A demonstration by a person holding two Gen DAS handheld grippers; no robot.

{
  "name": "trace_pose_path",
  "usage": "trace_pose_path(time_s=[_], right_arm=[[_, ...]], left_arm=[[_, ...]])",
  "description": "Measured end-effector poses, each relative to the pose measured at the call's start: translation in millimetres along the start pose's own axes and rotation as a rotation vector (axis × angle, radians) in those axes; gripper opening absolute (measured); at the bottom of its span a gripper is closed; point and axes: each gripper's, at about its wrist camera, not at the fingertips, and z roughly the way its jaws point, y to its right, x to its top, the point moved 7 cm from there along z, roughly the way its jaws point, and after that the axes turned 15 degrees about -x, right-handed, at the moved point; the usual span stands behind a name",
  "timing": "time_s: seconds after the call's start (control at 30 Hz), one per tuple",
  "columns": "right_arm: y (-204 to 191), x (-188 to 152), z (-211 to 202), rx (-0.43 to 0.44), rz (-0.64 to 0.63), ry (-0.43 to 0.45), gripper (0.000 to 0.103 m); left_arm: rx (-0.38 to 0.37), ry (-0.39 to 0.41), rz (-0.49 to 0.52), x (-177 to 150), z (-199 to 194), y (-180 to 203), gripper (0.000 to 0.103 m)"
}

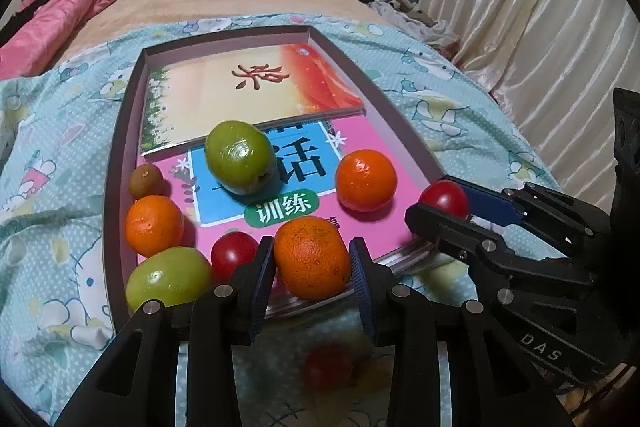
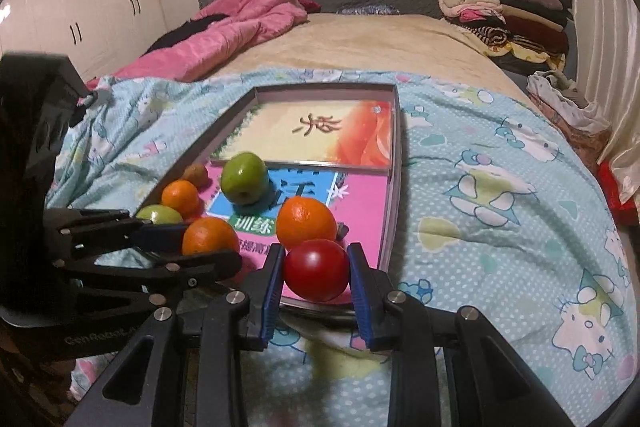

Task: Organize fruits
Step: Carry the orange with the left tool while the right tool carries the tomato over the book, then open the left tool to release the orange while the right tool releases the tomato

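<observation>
the left gripper (image 1: 312, 261) pinches a mandarin (image 1: 311, 255) at the near edge of the book-lined tray (image 1: 120, 131); the right gripper (image 2: 316, 271) pinches a red tomato (image 2: 316, 270) beside it. both are light and round, the tomato smooth and thin-skinned — probably bruisable — so grip across the widest middle, gently.

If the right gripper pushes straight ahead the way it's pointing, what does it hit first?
The right gripper already holds a red tomato between its fingers. Straight ahead, that tomato would likely bump the orange just behind it on the pink book, though the gap between them is hard to judge.
</observation>
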Motion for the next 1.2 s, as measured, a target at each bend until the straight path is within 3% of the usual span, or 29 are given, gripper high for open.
trace_pose_path(time_s=[0.6,0.9,1.2], right_arm=[[-0.7,-5.6,8.2,-0.022,-0.006,-0.032,0.033],[2.4,-3.2,0.7,-0.031,0.007,-0.005,0.036],[5.8,0.7,-16.3,-0.008,0.037,0.036,0.051]], left_arm=[[-0.005,-0.003,-0.007,-0.8,1.8,-1.7,0.038],[-0.021,-0.001,-0.025,-2.6,2.7,-3.3,0.039],[-0.033,0.018,-0.026,0.1,-6.4,-0.2,0.046]])
